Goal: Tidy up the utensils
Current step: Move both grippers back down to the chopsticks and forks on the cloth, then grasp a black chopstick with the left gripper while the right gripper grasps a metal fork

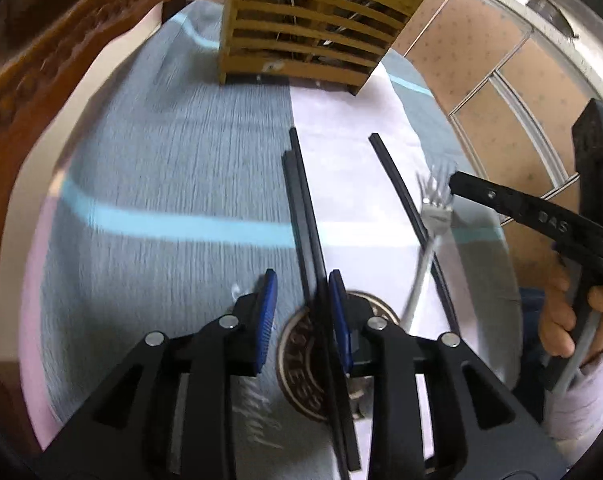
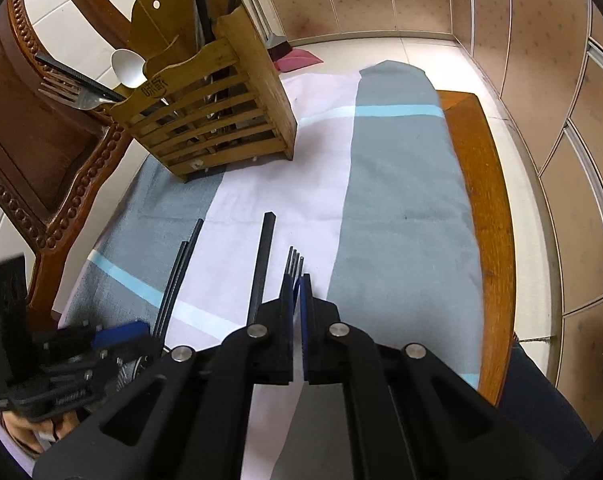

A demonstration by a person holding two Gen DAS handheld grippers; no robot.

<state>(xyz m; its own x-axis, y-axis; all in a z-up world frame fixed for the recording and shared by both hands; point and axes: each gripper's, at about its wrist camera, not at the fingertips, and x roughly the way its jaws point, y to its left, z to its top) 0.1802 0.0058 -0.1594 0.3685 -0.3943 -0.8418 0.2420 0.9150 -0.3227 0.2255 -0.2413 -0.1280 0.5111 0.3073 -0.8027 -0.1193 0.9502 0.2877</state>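
Evidently to lift each piece toward the slatted bamboo utensil holder (image 2: 221, 120) on the cloth-covered bench (image 2: 489, 200), the left tongs (image 1: 303, 312) gape around paired black chopsticks (image 1: 305, 216) while the right tongs (image 2: 297, 280) pinch the silver fork (image 1: 427, 240).

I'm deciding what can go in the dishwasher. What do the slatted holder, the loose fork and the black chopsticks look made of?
Utensil holder: looks like bamboo or light wood, with a yellowish matte grain and a branded mark.
Fork: probably stainless steel, silvery and reflective.
Chopsticks: black, square-edged and slightly glossy; likely plastic or lacquered wood, but that cannot be told.
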